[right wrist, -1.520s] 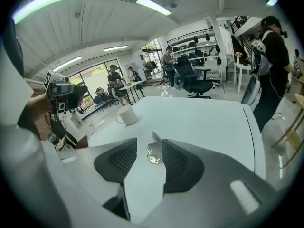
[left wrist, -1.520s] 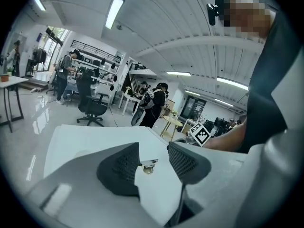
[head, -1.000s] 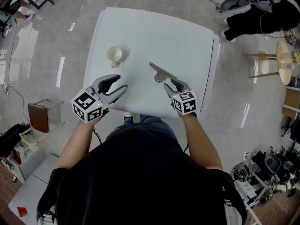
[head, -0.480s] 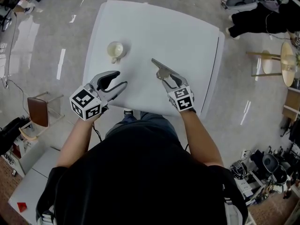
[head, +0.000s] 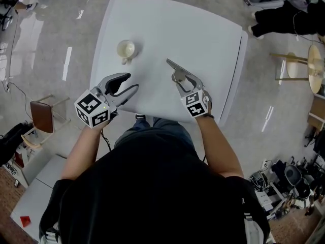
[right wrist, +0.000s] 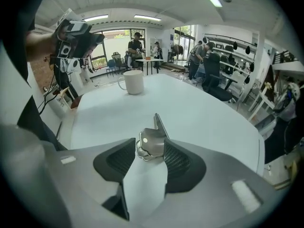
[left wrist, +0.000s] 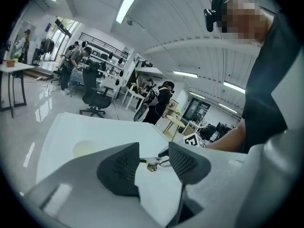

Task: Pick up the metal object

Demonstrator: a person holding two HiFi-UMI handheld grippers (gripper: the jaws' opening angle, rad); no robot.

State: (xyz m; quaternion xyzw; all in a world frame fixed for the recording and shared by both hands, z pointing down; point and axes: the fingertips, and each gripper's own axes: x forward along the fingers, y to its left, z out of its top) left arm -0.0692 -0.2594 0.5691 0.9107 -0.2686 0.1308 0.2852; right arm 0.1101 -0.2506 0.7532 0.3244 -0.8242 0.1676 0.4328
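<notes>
Since the earlier frame, the right gripper (head: 185,84) had sunk and rolled onto the flat silver metal object (head: 175,71) lying on the white square table (head: 167,24). Its jaws had just been opening and now flanked the object's near end, so the grasp was still pending. The left gripper (head: 131,83) hovered over the near edge, jaws apart and empty. The right gripper pitched steeply downward.

Black tee (head: 152,187); grey left tongs (head: 131,82), right tongs (head: 181,80); dark dotted pads (left wrist: 118,167); marker cubes (head: 93,111).

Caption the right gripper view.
Right gripper, jaws just opened wider, with the metal object between its tips on the table; mug beyond.
</notes>
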